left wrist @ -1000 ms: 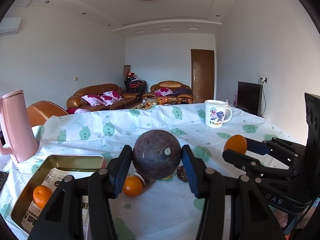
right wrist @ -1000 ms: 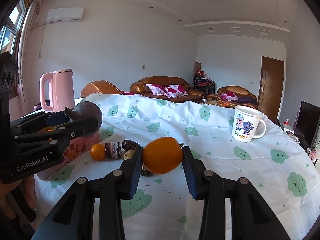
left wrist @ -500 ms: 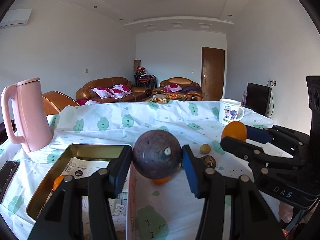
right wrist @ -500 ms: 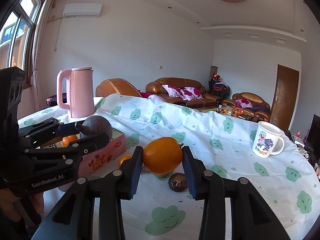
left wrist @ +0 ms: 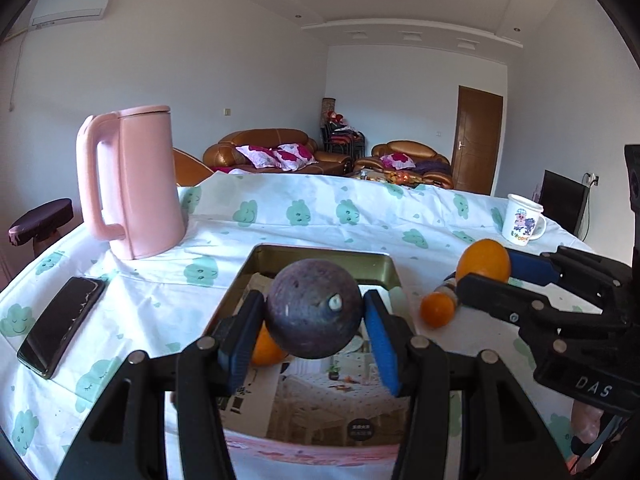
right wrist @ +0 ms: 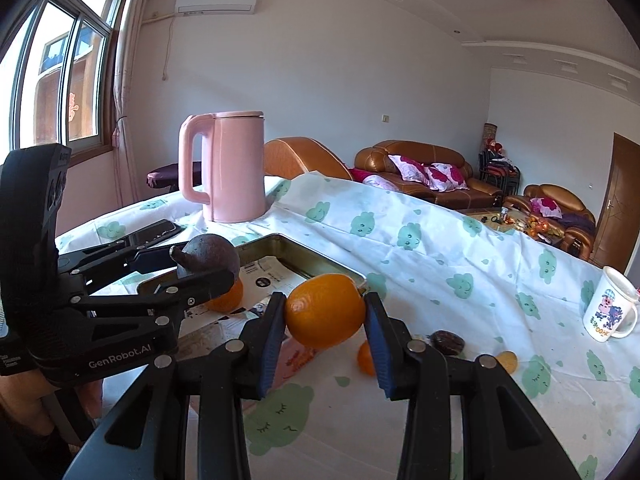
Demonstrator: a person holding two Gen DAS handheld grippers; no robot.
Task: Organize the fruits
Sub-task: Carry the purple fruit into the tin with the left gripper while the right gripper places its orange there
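Observation:
My left gripper [left wrist: 314,314] is shut on a dark purple passion fruit [left wrist: 314,308] and holds it above the metal tin tray [left wrist: 320,252]; it also shows in the right wrist view [right wrist: 208,256]. An orange [left wrist: 264,348] lies in the tray under it. My right gripper [right wrist: 324,318] is shut on a large orange [right wrist: 324,310], held over the tray's near right corner [right wrist: 280,240]; the left wrist view shows this orange [left wrist: 484,260] too. A small orange [left wrist: 438,308] lies on the cloth right of the tray.
A pink kettle [left wrist: 132,184] stands behind the tray at left. A black phone [left wrist: 60,328] lies at the left. A white mug [right wrist: 610,308] stands at the far right. A dark fruit [right wrist: 448,342] and a small yellow fruit [right wrist: 506,360] lie on the cloth.
Both grippers have moved left with their fruits. The passion fruit now hangs over the tray, and the large orange is near the tray's corner. The kettle looms closer.

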